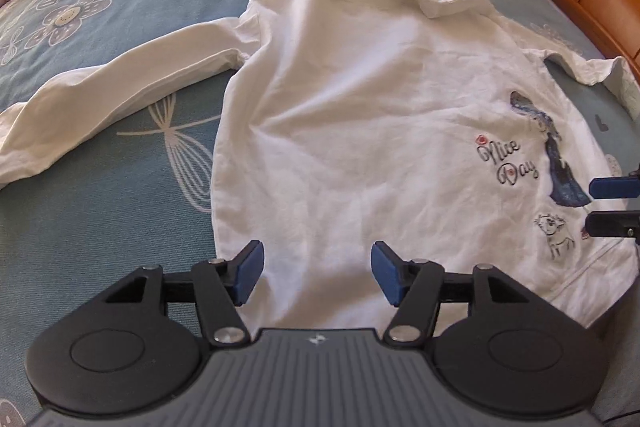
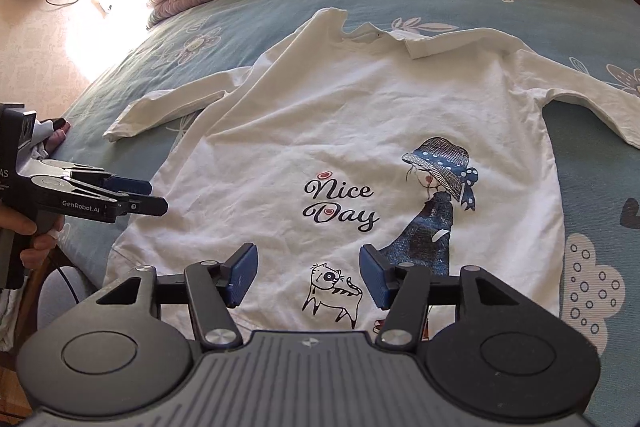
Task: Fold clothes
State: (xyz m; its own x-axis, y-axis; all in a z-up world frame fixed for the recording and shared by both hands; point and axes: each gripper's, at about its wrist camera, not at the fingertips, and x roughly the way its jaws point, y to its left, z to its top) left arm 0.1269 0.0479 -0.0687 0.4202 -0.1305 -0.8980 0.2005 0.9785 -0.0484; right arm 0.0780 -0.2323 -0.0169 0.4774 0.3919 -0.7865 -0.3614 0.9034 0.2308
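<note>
Claws [image 1: 316, 273] apart; shirt [image 2: 320, 131] collar-away

A white long-sleeved shirt [image 1: 360, 115] lies flat on a blue flowered bedsheet [image 1: 120, 27], one sleeve stretched toward the frame's left. The left gripper [image 1: 318, 273] hovers open above its hem; the right gripper [image 1: 612, 207] enters at the right edge.
</note>
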